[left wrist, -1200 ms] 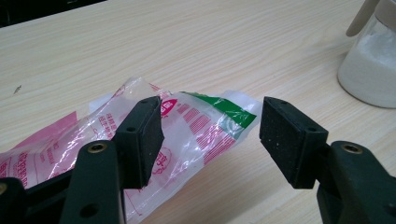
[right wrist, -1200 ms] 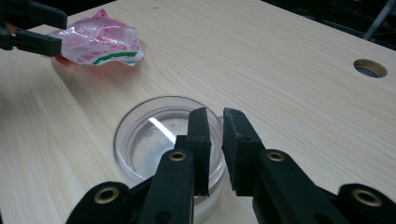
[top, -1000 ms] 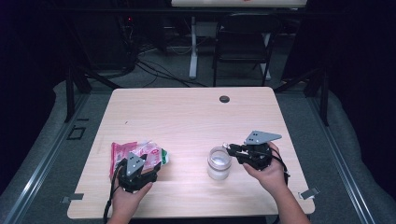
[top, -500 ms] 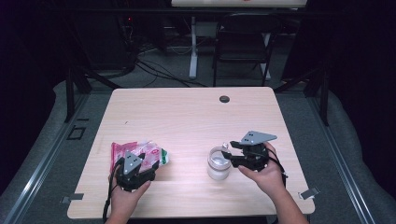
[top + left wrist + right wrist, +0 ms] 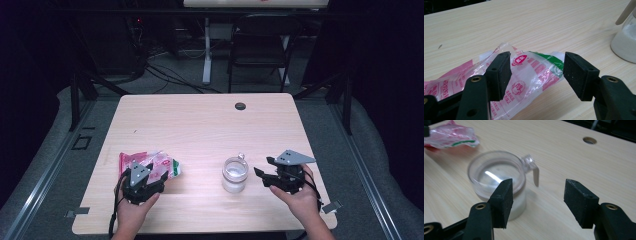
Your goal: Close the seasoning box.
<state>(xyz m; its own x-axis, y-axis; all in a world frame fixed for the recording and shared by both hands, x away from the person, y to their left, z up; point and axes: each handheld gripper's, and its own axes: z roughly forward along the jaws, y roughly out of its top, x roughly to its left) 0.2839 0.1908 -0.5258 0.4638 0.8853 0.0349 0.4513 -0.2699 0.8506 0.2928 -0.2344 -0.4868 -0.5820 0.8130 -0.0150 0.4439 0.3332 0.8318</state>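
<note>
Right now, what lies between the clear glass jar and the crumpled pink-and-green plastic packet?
Only bare wooden table lies between the jar and the packet, as the high view shows.

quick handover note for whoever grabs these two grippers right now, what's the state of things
Left gripper: jaws apart over the red, white and green plastic packet, which lies flat near the table's front left. The pads do not press it.

Right gripper: jaws have just been opening, nothing between them now. It sits just right of the clear jar.

The jar stands upright at front centre with white powder in the bottom and a small stick at its rim.

Done: jar let go and standing on its own.
Left: packet not yet gripped or lifted; probably it goes to the jar next.
</note>
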